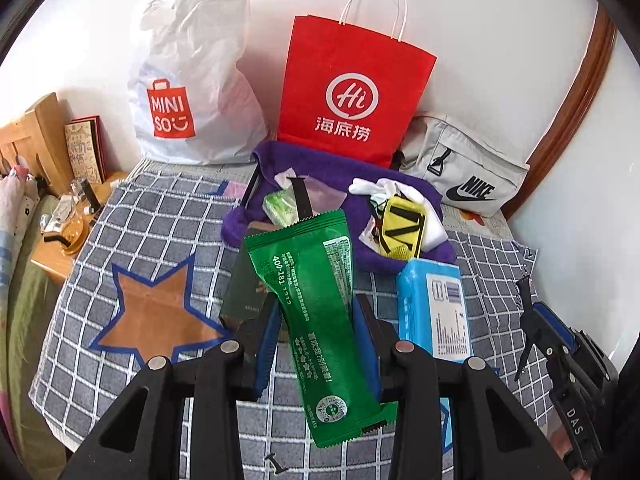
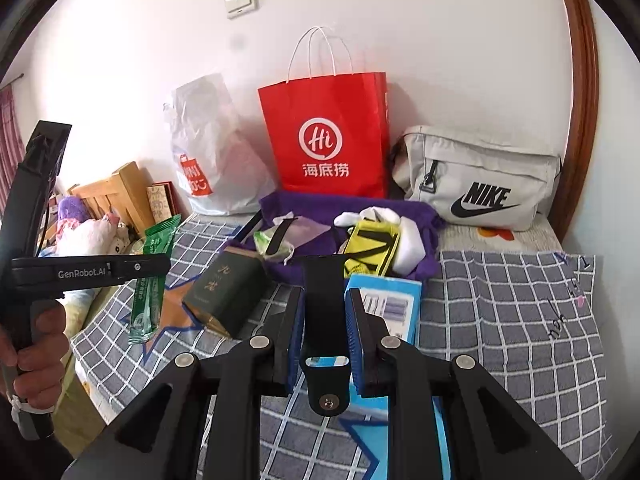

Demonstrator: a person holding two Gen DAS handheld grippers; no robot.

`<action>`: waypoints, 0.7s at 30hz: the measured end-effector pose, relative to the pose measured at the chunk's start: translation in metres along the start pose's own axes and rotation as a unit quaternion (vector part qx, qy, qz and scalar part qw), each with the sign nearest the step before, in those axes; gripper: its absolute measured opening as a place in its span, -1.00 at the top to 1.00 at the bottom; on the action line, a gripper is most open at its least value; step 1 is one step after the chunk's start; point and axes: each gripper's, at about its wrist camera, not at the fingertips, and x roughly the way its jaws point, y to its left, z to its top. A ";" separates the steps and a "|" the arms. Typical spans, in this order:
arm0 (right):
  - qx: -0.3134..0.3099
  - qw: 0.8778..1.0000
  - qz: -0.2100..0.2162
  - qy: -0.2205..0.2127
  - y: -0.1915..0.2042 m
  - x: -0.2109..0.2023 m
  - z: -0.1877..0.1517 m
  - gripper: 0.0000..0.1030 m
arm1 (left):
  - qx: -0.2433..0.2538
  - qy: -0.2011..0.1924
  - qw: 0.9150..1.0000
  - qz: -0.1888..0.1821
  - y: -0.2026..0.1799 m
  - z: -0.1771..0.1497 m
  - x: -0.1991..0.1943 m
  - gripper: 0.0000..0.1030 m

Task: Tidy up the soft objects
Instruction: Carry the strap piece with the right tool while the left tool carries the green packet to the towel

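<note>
Left jaws: my left gripper (image 1: 316, 344) is closed on the green packet (image 1: 316, 312), lifted clear of the bed.
Packet axis: its long side runs straight out along my fingers, the far end towards the bags.
Right jaws: my right gripper (image 2: 324, 336) stands part open with nothing gripped; only the black centre tab lies between the pads.
Below the right: the blue tissue pack (image 2: 396, 312) lies on the checked blanket (image 2: 520, 304), just under and right of those jaws, lengthwise away from me.
Farther out: purple cloth (image 1: 320, 172) with small items, then the red paper bag (image 1: 352, 88) straight ahead.
Judgement: the left is nearer the red bag's mouth; the packet must rise first.
</note>
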 end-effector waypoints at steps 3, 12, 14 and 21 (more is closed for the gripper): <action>0.007 1.000 -0.002 -0.002 -0.004 0.008 0.009 0.60 | 0.002 -0.003 1.000 -0.003 0.000 0.010 0.004 0.33; 0.008 1.000 -0.012 0.000 -0.012 0.033 0.035 0.60 | 0.008 -0.016 1.000 -0.002 0.002 0.039 0.020 0.33; 0.009 1.000 -0.015 -0.001 -0.014 0.039 0.039 0.60 | 0.005 -0.015 1.000 -0.004 0.005 0.046 0.026 0.33; 0.017 1.000 -0.024 -0.003 -0.027 0.061 0.057 0.60 | -0.001 -0.009 1.000 -0.007 0.011 0.067 0.049 0.33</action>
